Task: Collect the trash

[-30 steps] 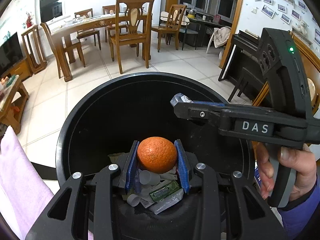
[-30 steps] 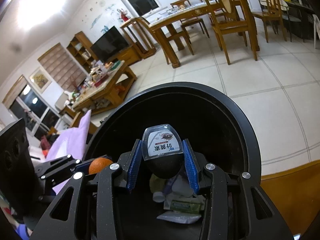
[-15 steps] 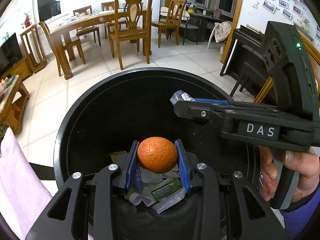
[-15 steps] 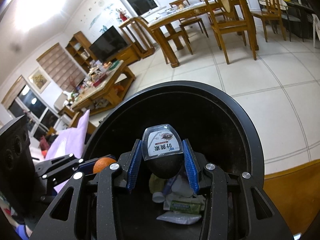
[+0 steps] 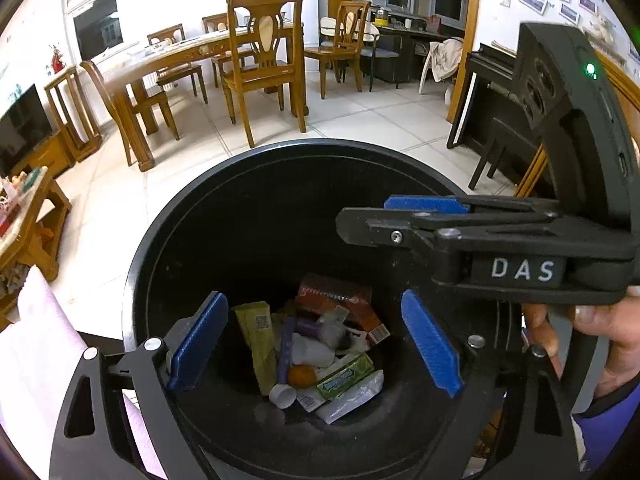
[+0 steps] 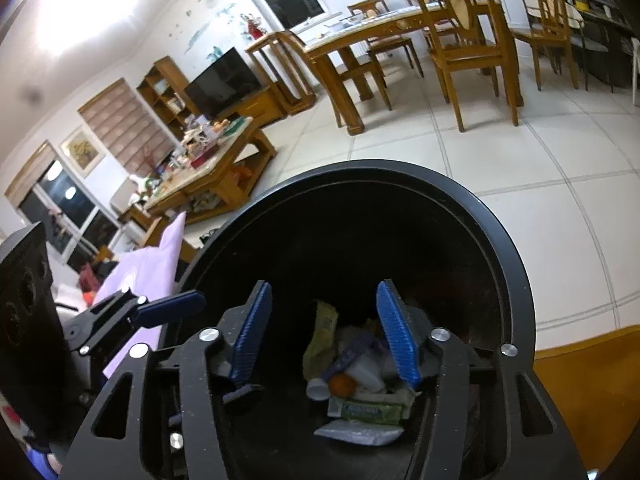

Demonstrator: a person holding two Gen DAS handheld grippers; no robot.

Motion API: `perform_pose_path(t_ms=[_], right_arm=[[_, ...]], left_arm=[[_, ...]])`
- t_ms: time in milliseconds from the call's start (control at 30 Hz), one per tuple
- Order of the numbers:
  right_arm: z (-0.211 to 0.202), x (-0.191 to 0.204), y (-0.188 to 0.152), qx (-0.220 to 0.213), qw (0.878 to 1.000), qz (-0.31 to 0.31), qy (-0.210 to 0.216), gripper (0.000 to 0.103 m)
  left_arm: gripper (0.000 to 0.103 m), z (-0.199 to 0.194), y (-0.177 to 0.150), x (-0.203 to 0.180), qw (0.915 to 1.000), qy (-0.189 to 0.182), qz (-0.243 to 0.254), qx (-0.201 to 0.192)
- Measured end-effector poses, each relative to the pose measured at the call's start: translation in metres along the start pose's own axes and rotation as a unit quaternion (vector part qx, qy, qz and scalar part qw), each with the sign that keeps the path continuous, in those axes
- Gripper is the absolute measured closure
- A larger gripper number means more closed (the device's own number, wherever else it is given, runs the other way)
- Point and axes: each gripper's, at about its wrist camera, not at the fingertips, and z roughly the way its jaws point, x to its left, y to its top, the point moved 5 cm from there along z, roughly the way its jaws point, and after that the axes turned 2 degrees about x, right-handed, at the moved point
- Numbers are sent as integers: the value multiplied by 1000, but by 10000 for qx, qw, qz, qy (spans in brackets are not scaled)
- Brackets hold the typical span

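A black round bin (image 5: 168, 240) (image 6: 516, 280) fills both views, and I look down into it. At its bottom lies trash: a small orange (image 5: 301, 376) (image 6: 342, 385), a green gum pack (image 5: 346, 376) (image 6: 368, 410), a red-orange box (image 5: 336, 304), a yellow-green packet (image 5: 258, 344) and a white cap (image 5: 282, 396). My left gripper (image 5: 314, 344) hangs over the bin, its jaws opening wide with nothing between them. My right gripper (image 6: 325, 340) is over the bin too, jaws opening and empty; its side shows in the left wrist view (image 5: 384, 220). I cannot make out the small dark bottle among the trash.
A person's hand (image 5: 592, 344) grips the right gripper's handle. A lilac cloth (image 5: 36, 352) lies left of the bin. Beyond, on the tiled floor, stand a wooden dining table (image 5: 168, 56) with chairs, a cluttered coffee table (image 6: 208, 160) and a dark piano (image 5: 492, 92).
Both grippers have opened. The orange has left the left jaws and lies in the bin. The small dark bottle has left the right jaws.
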Motion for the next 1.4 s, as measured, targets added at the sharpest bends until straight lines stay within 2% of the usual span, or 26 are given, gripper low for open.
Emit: perform_pose_path(t_ms=[67, 133, 200, 267, 300, 367, 500, 600, 700, 767, 900, 1033, 1167, 1233, 1300, 1400], right_arm=[[-2, 4, -1, -53, 10000, 5, 36, 42], [-6, 6, -1, -107, 9999, 11, 81, 40], [-11, 11, -1, -215, 9997, -5, 111, 24], [-16, 15, 1, -284, 9995, -31, 153, 17], [-18, 19, 2, -305, 9994, -40, 172, 9], [-22, 29, 2, -363, 9990, -70, 232, 5], [-24, 49, 0, -306, 9993, -164, 144, 5], [-23, 74, -1, -315, 9990, -269, 137, 5], [-26, 113, -7, -615, 9964, -556, 174, 5], [-26, 135, -12, -771, 9943, -705, 204, 5], [-21, 202, -27, -991, 9869, -1237, 306, 5], [-17, 275, -52, -1157, 9758, -1772, 542, 5], [-7, 339, -78, -1180, 9666, -2164, 699, 5], [-1, 364, -89, -1165, 9641, -2274, 722, 5], [8, 386, -100, -1175, 9629, -2319, 719, 5], [18, 415, -115, -1141, 9604, -2422, 770, 5]], left_arm=[[6, -4, -2, 1, 10000, 42, 13, -22], [5, -10, -4, 3, 9999, 93, 21, -71], [5, -17, -7, 4, 9998, 154, 25, -115], [5, -28, -9, 4, 9997, 146, -3, -219], [5, -34, -11, 4, 9995, 138, -19, -282], [5, -50, -16, 6, 9989, 217, -65, -421], [5, -79, -30, 16, 9975, 359, -258, -548], [5, -99, -44, 32, 9945, 655, -460, -672], [5, -126, -67, 52, 9887, 936, -746, -901], [5, -142, -90, 76, 9801, 1434, -1028, -909], [5, -173, -130, 115, 9652, 1801, -1590, -1032], [5, -218, -177, 158, 9315, 2755, -2094, -1119], [5, -257, -217, 189, 9054, 3182, -2519, -1247], [5, -274, -239, 205, 8885, 3454, -2739, -1272], [5, -285, -254, 215, 8805, 3522, -2890, -1311], [5, -296, -273, 230, 8631, 3790, -3112, -1208]])
